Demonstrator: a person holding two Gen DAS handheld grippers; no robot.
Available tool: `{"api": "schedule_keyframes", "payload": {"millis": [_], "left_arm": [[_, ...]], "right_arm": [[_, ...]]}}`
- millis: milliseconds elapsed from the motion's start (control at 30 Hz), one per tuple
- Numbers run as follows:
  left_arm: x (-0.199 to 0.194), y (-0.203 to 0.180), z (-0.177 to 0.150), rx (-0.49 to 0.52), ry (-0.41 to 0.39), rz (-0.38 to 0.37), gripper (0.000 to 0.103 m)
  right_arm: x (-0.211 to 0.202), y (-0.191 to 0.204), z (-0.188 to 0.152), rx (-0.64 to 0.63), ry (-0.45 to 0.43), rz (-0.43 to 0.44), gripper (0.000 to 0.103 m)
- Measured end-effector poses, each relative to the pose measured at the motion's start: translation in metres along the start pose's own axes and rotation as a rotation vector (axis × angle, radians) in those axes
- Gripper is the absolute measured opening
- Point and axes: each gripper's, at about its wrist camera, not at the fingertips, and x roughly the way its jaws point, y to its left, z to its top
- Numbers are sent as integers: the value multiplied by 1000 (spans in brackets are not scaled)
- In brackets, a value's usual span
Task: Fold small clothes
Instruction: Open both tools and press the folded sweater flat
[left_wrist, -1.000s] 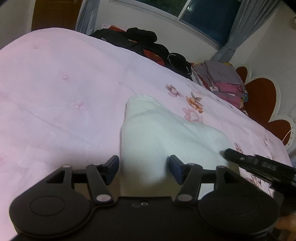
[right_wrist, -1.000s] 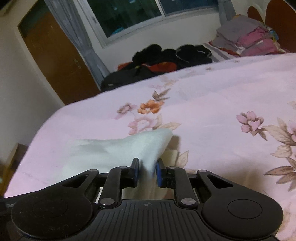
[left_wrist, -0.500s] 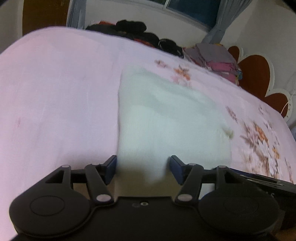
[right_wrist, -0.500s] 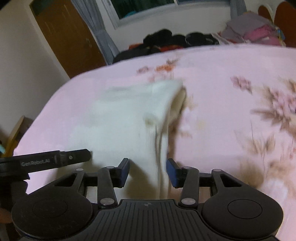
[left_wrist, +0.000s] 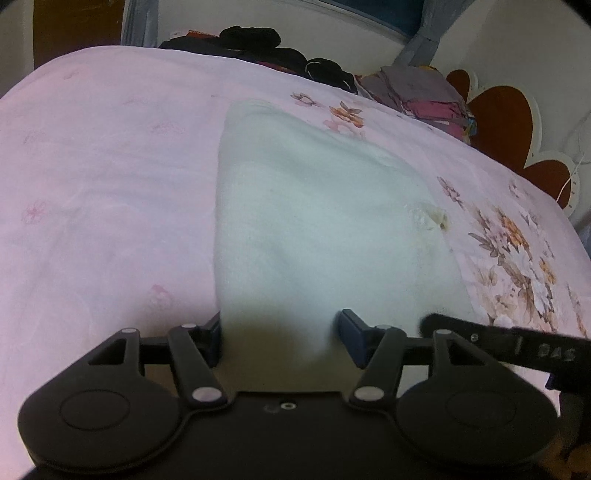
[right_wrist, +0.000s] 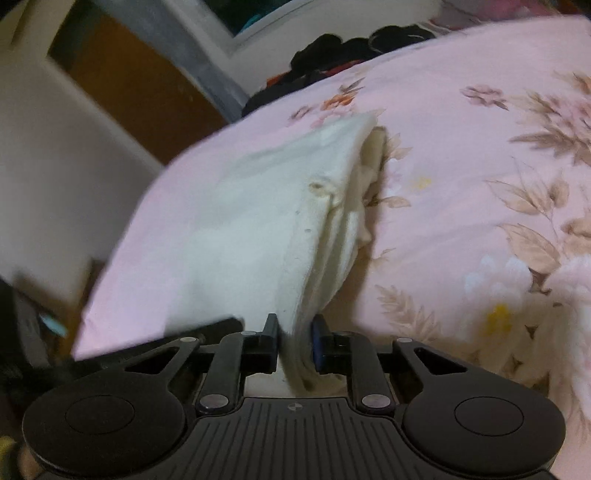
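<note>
A small white garment (left_wrist: 314, 221) lies folded on the pink floral bedsheet (left_wrist: 110, 184). Its near edge runs between the fingers of my left gripper (left_wrist: 280, 332), whose widely spaced pads press on that broad fold. In the right wrist view the garment (right_wrist: 251, 229) shows its layered right side. My right gripper (right_wrist: 294, 332) is closing, with the near right corner of the stacked layers pinched between its pads. A finger of the right gripper (left_wrist: 498, 343) juts in at the lower right of the left wrist view.
Dark clothes (left_wrist: 258, 40) and a stack of folded clothes (left_wrist: 424, 92) sit along the bed's far edge. A red-brown heart-shaped headboard (left_wrist: 506, 122) stands at the right. A brown door (right_wrist: 122, 85) and the bed's left edge show in the right wrist view.
The right gripper carried the garment's corner over, opened, and closed again on the layered near edge. The garment now lies flatter and closer to both cameras. The left gripper's hold looks unchanged.
</note>
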Motion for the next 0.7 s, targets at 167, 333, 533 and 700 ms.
{"api": "schedule_keyframes", "payload": {"millis": [167, 333, 533, 700], "left_arm": [[0, -5, -3, 30, -4, 16, 64], [-3, -5, -3, 35, -10, 39, 68], [-3, -7, -4, 58, -15, 88, 85], [-3, -6, -4, 54, -17, 96, 89]], "right_arm": [[7, -1, -4, -74, 0, -119, 17], [-3, 22, -6, -169, -65, -188, 18], [-1, 42, -19, -294, -78, -220, 17], [18, 29, -29, -343, -52, -304, 18]]}}
